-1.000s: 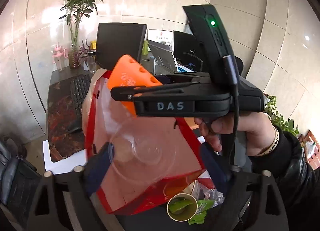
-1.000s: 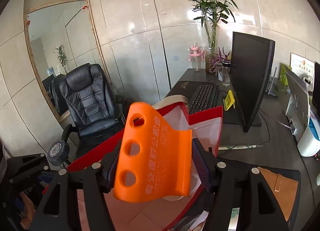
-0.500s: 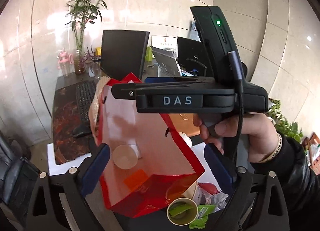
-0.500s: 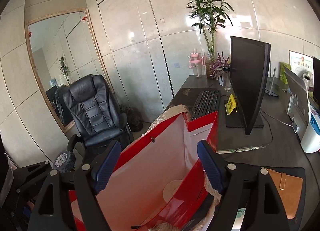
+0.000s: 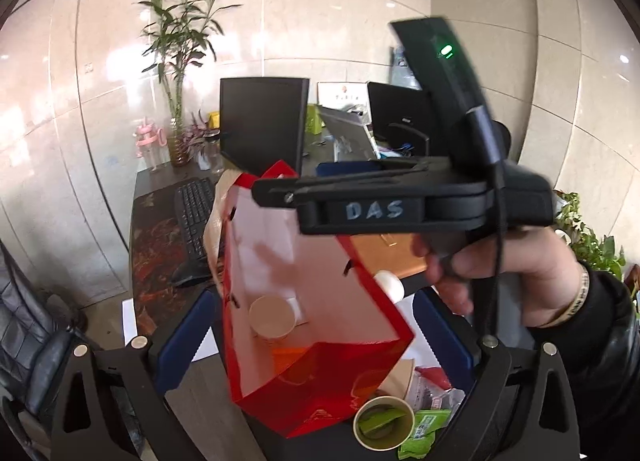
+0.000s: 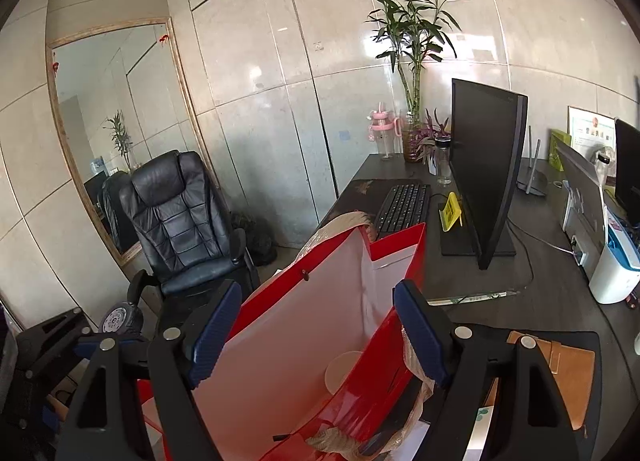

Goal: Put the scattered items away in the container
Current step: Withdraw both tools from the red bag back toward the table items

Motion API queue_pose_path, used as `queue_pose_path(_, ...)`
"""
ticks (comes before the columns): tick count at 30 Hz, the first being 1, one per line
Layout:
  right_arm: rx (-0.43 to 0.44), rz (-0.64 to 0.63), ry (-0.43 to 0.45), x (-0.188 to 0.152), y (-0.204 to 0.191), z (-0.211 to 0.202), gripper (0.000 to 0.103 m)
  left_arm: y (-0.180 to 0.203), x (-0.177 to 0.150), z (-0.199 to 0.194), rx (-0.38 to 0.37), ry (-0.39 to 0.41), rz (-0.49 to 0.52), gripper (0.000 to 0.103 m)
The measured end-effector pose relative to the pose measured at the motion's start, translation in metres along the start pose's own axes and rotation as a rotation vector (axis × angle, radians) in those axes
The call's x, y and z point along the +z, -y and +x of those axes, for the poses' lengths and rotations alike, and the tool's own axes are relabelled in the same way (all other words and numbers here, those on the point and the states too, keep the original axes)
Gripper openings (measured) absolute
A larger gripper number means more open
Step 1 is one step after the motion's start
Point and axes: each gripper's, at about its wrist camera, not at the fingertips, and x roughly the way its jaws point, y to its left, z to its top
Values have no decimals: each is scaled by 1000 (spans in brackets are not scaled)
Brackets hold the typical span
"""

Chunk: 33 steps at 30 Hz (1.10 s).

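I'm looking down into the red paper bag from both wrists. It stands on the dark desk with its mouth open upward and tipped a little toward the cameras; its long axis runs away from me toward the keyboard and the monitor. The white lining shows, with small black cord knots near the rim. At the bottom lies a paper cup with its open mouth turned up toward the left camera, and just beside it an orange item (too blurred through the bag wall for me to read its shape or lettering).

My left gripper has its jaws opening, blue pads wide on either side of the bag, not pressing it. My right gripper is spread too, with the bag's rim between its pads; nothing is pinched. In the left view the right gripper's body crosses above the bag, held by the right hand, and it bears the hand-written letters "DAS".

Outside the bag, near its front corner, sits a second cup holding a green scrap, with a green packet touching it; the packet's print is unreadable.
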Motion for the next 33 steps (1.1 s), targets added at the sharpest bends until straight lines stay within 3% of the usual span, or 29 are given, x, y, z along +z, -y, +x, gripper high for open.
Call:
queue_pose_path(18,-44,21,19,-12,-14,-33,83,2,-18,-30,19,39,-66,102)
queue_pose_path(33,-128,-5,115,-67,-45,-129,83,43,-71,-84,62,84,-65,102)
